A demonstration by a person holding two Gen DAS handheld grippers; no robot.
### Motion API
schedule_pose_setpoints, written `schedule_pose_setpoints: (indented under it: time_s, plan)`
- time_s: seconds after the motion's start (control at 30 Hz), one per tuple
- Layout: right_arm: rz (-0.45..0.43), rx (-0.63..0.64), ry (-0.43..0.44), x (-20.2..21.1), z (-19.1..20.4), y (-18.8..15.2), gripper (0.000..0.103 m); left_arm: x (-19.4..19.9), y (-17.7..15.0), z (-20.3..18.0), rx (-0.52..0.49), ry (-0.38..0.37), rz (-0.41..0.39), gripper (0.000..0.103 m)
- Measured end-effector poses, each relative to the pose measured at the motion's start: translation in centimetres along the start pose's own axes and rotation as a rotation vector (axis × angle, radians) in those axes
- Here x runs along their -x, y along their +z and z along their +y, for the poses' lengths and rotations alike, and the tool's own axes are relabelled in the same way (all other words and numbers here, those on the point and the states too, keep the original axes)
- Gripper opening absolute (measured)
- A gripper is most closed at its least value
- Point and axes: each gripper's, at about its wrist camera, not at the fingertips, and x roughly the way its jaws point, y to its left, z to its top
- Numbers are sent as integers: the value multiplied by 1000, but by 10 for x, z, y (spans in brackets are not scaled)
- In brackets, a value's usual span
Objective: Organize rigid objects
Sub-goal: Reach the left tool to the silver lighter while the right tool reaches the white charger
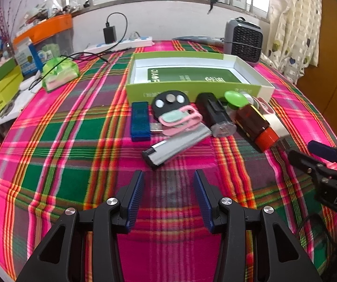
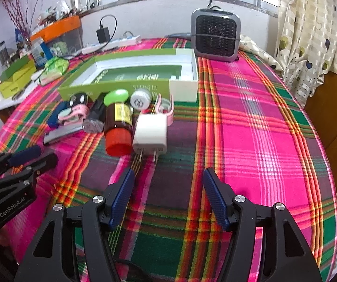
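Nothing is in the green box (image 1: 199,87) yet, only its green printed card, so the sorting hasn't started. Every item lies heaped on the plaid cloth (image 2: 250,122) just in front of it: a ridged blue stick (image 1: 140,123) at nine o'clock of the pile, a smooth silver bar (image 1: 176,146), an amber bottle (image 2: 117,127) with a red cap, and a glossy white plug (image 2: 150,134) with metal prongs. Left gripper (image 1: 169,183) and right gripper (image 2: 168,181) both hover with fingers spread wide, empty.
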Motion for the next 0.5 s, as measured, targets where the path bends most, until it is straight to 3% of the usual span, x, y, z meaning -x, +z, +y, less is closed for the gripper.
schedule_pose_setpoints:
  time_s: [0.27, 0.5]
  plan:
    - [-18, 5, 23, -3, -1, 16, 62, -8, 18, 14, 1, -62, 17, 43]
    - [8, 23, 53, -15, 1, 29, 62, -16, 27, 8, -58, -69, 16, 43]
